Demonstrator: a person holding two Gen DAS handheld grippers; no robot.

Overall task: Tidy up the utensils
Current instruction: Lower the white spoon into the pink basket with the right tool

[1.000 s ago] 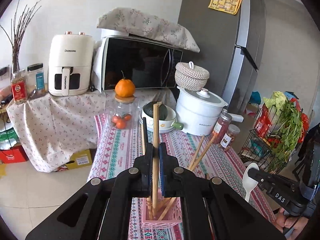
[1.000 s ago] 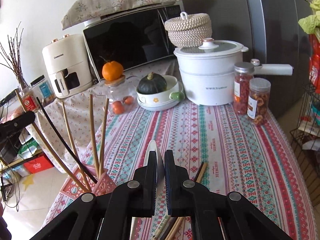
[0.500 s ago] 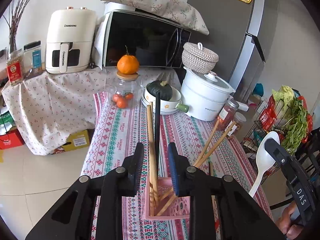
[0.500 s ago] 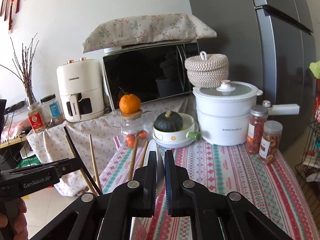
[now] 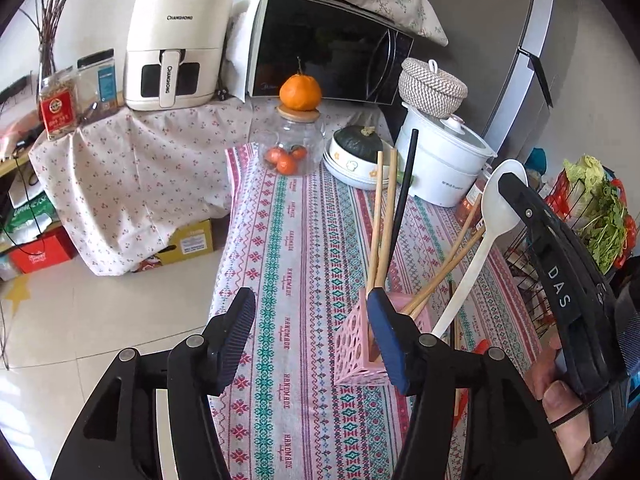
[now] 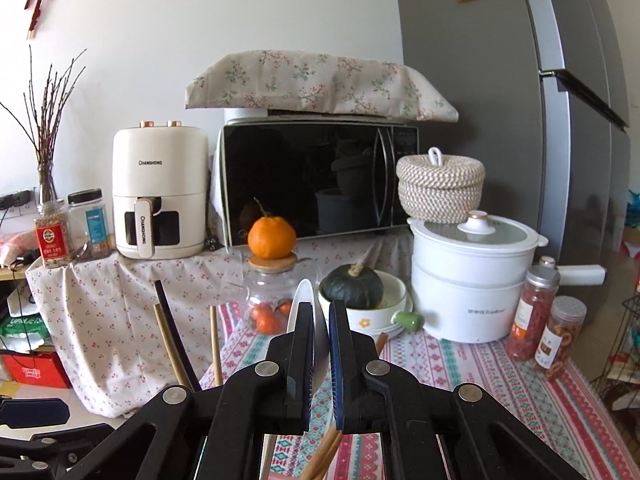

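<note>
My left gripper (image 5: pixel 312 320) hides the near corner of the pink holder (image 5: pixel 362 354). Its jaws have just been opening and stand apart with nothing between them. The holder sits at about four o'clock on the patterned tablecloth (image 5: pixel 288 240), with wooden chopsticks (image 5: pixel 380 220) and one black chopstick (image 5: pixel 404 196) leaning in it. My right gripper (image 6: pixel 319 360) is clamped on the white spoon (image 5: pixel 486 232); the handle's lower end seems to dip behind the holder.

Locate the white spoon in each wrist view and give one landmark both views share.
Left wrist: white spoon at right, slanting up from beside the pink holder, clamped in the right gripper.
Right wrist: bottom centre, edge-on between the fingers.
Shared landmark: the orange on the jar lid.
</note>
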